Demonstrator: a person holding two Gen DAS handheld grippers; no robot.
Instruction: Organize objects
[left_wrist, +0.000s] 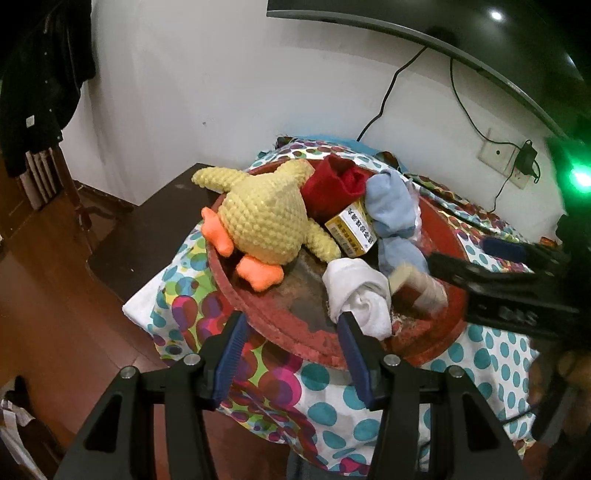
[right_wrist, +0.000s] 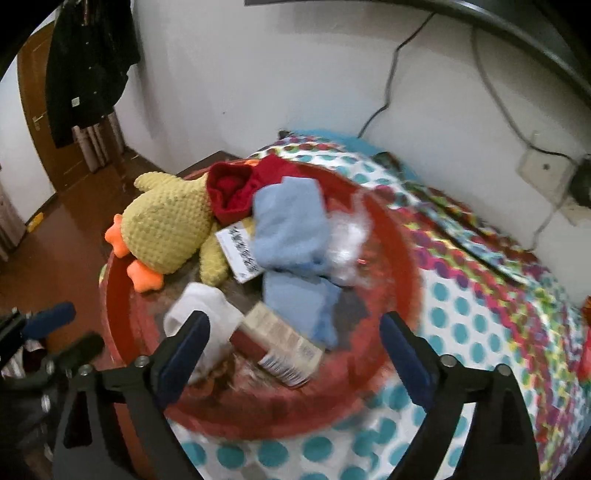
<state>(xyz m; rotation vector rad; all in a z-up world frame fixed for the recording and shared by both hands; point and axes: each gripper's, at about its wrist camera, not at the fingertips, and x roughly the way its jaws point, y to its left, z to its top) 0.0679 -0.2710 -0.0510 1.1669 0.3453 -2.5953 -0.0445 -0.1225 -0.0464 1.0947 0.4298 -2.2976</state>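
one plush duck (left_wrist: 260, 218), two boxes, three cloth bundles in one tray (left_wrist: 258, 314).

Indoor light is moderate, with a ceiling lamp (left_wrist: 496, 15) glaring at top right and a green glow (left_wrist: 580, 178) flaring at the right edge; fisheye bending curves both pictures' dark corners. The left view is sharp; the right view is smeared by motion blur, worst across the red tray (right_wrist: 402, 236).

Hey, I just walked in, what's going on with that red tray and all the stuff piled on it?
A person with a gripper in each hand is tidying things into a round red tray on a dotted cloth. It holds a yellow plush duck, red cloth, blue cloth, a white sock, a yellow box and a small carton. The right gripper hangs wide open over the carton, holding nothing. The left gripper straddles the tray's near rim.
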